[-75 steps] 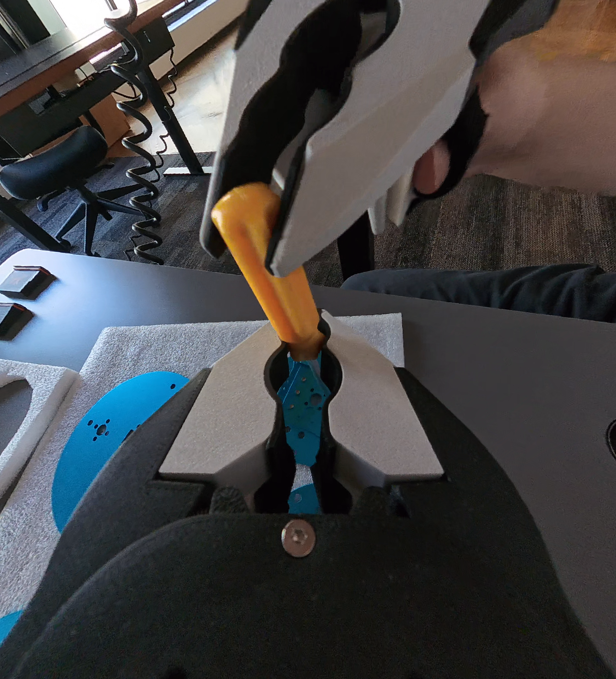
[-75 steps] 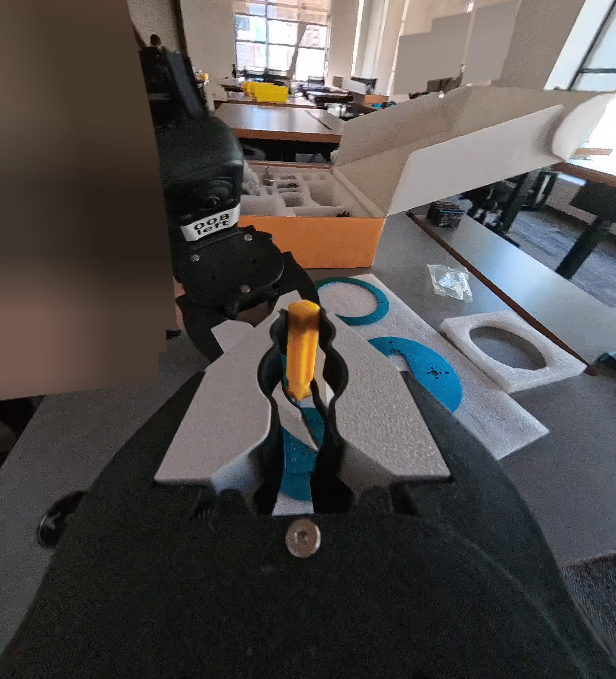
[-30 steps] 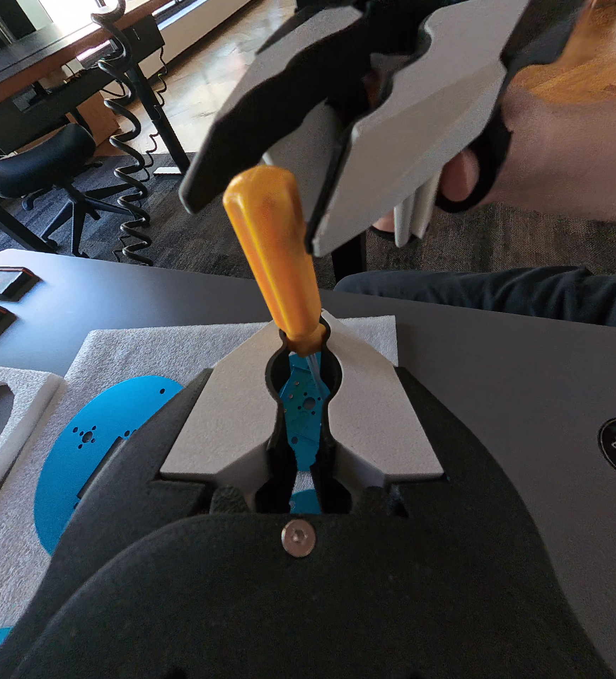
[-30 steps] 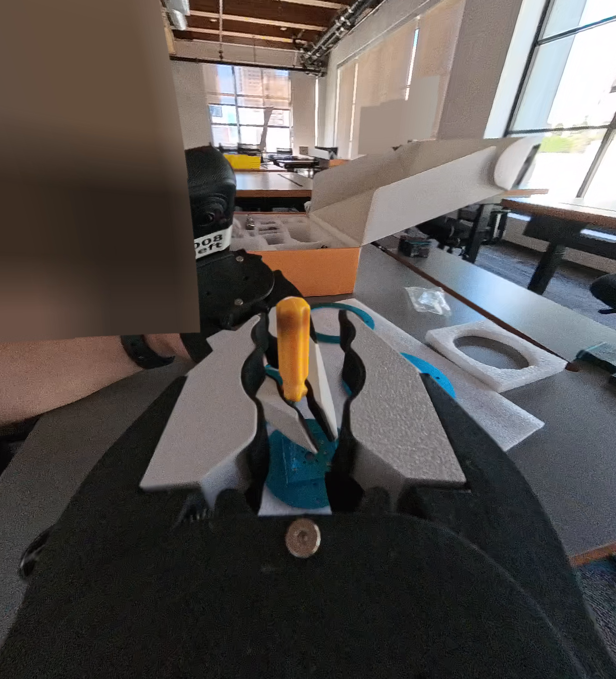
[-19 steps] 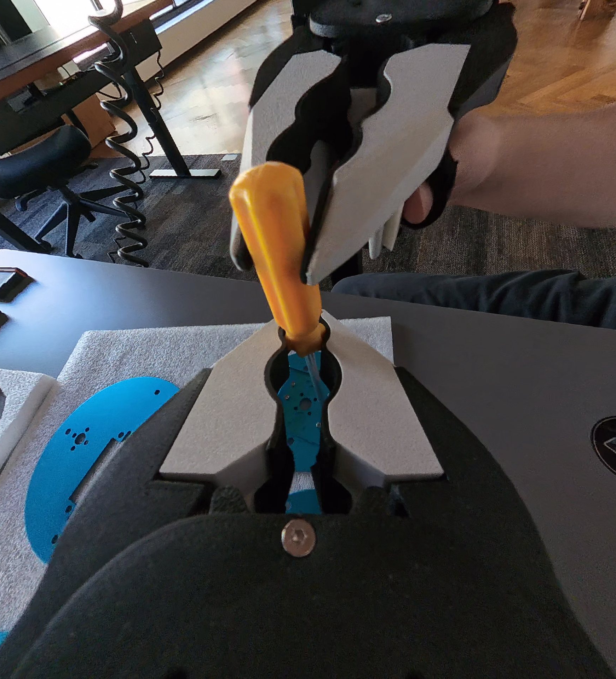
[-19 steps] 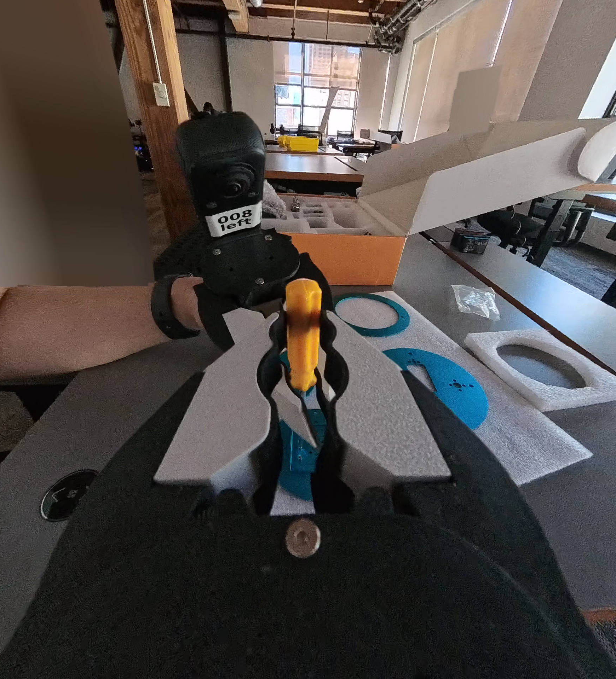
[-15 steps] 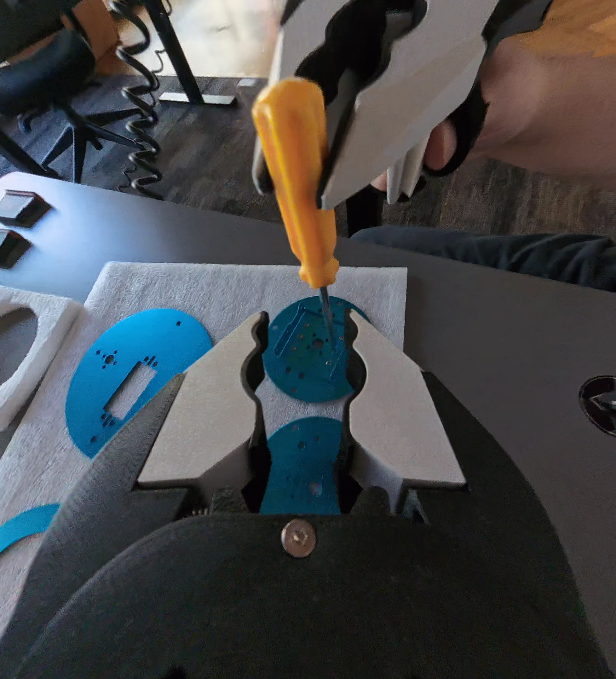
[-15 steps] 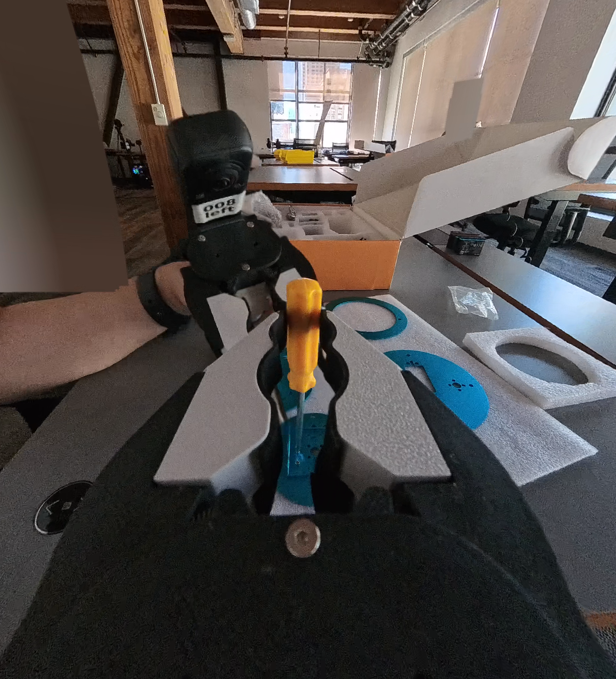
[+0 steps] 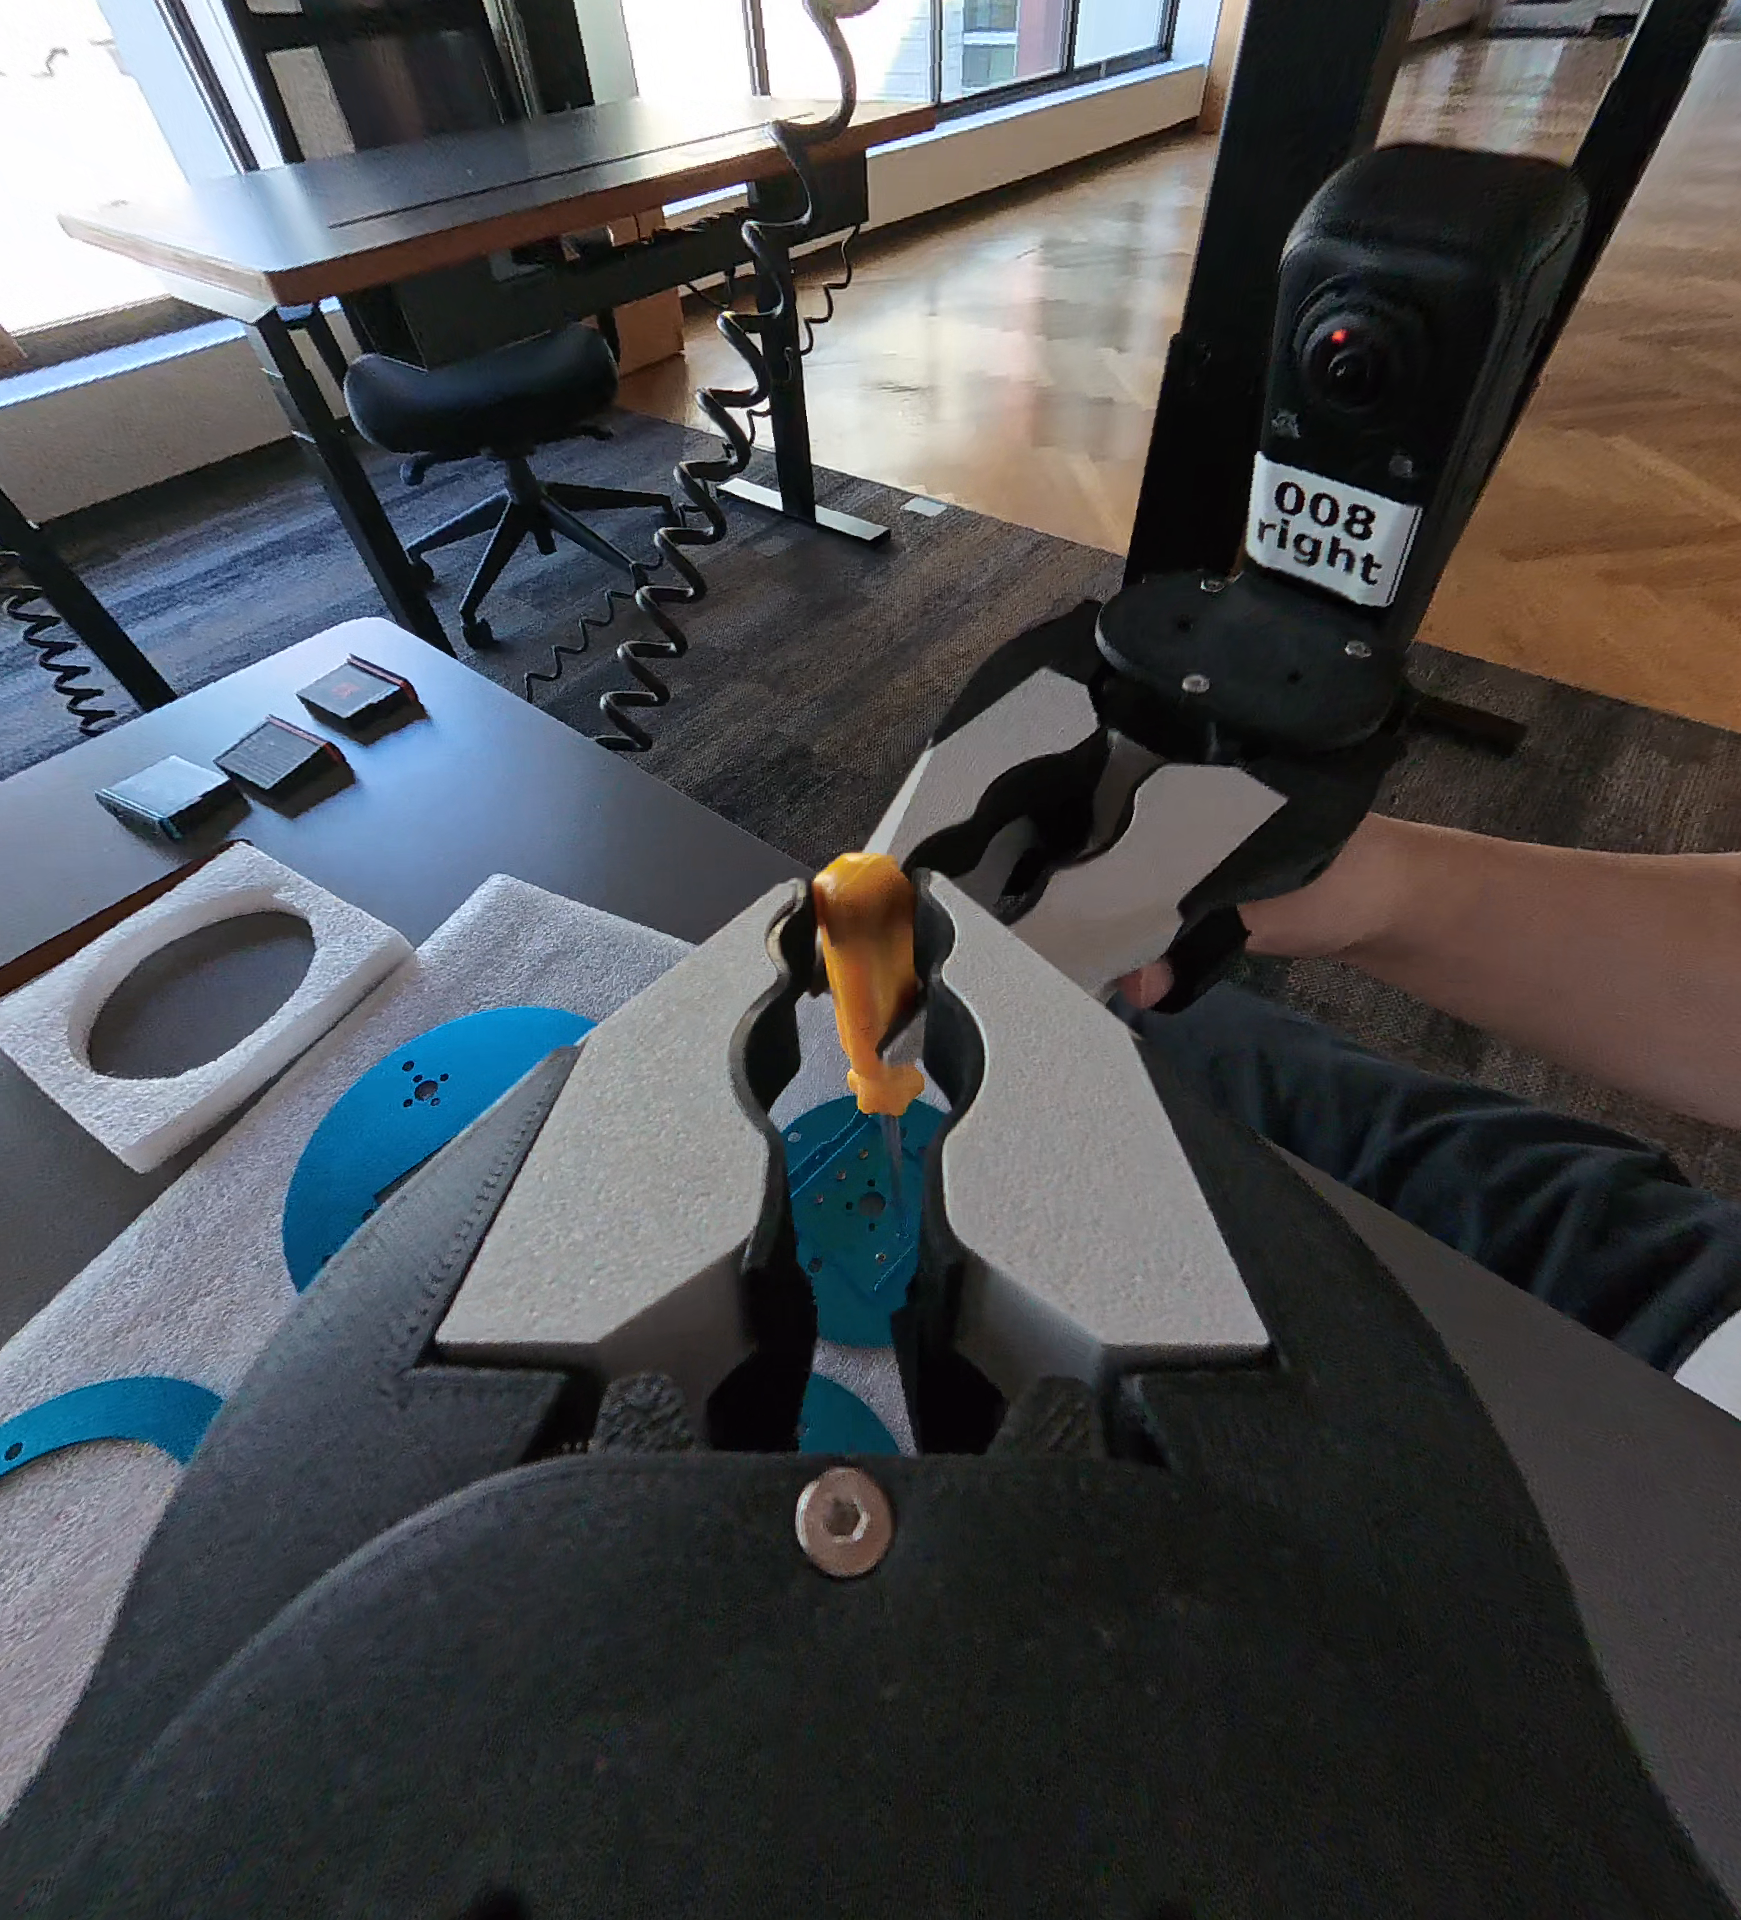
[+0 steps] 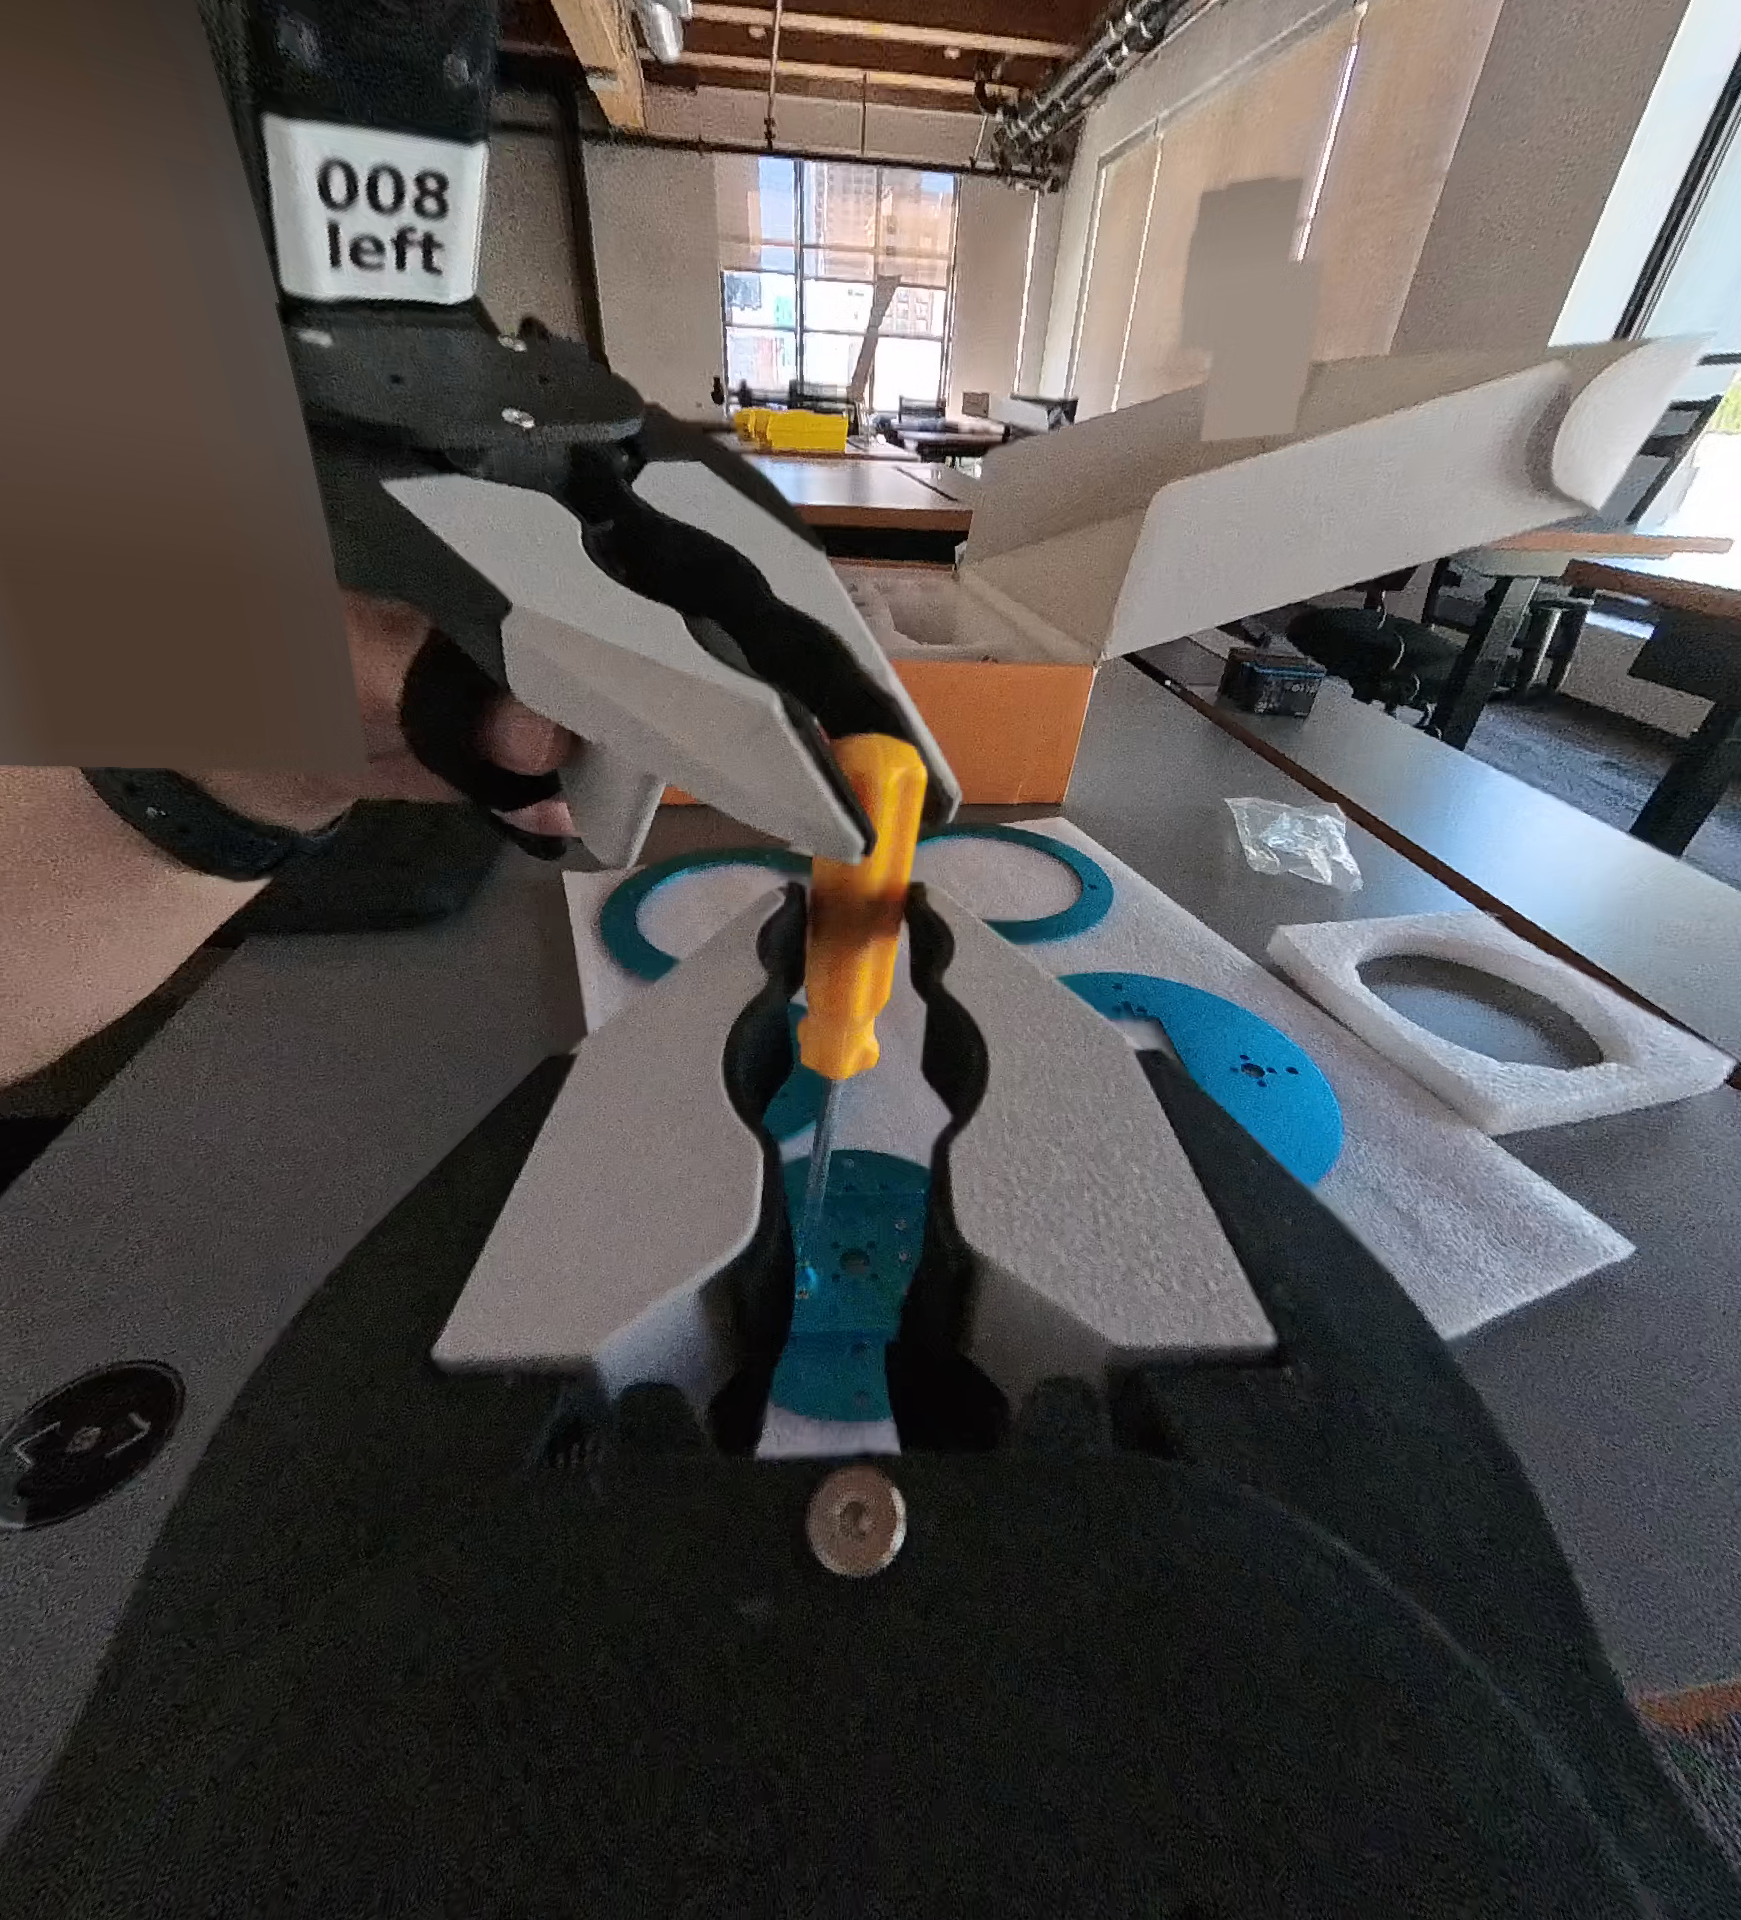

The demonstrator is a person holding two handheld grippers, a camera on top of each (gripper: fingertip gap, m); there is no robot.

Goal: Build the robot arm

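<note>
An orange-handled screwdriver point(image 9: 861, 977) stands nearly upright with its thin blade on a small blue disc with holes point(image 9: 861, 1195), which lies on a white foam sheet point(image 9: 533, 945). My left gripper point(image 9: 861, 899) is shut on the top of the handle. My right gripper point(image 10: 853, 909) is shut on the handle point(image 10: 850, 987) just below it, above the same disc point(image 10: 855, 1247). The left gripper point(image 10: 887, 821) comes in from the upper left in the right wrist view. The right gripper's fingers point(image 9: 1136, 873) show at the right in the left wrist view, tips partly hidden.
On the foam sheet point(image 10: 1417, 1226) lie a large blue disc point(image 10: 1230, 1060) and blue rings point(image 10: 1042, 894). A white foam frame point(image 10: 1489, 1018), a small plastic bag point(image 10: 1292, 831) and an open orange box point(image 10: 991, 717) stand beyond. Three small black boxes point(image 9: 263, 748) lie on the dark table.
My left gripper let go of the small blue disc, opened and drew back, and now has closed on the top of the screwdriver handle. The right gripper kept hold of the screwdriver.
</note>
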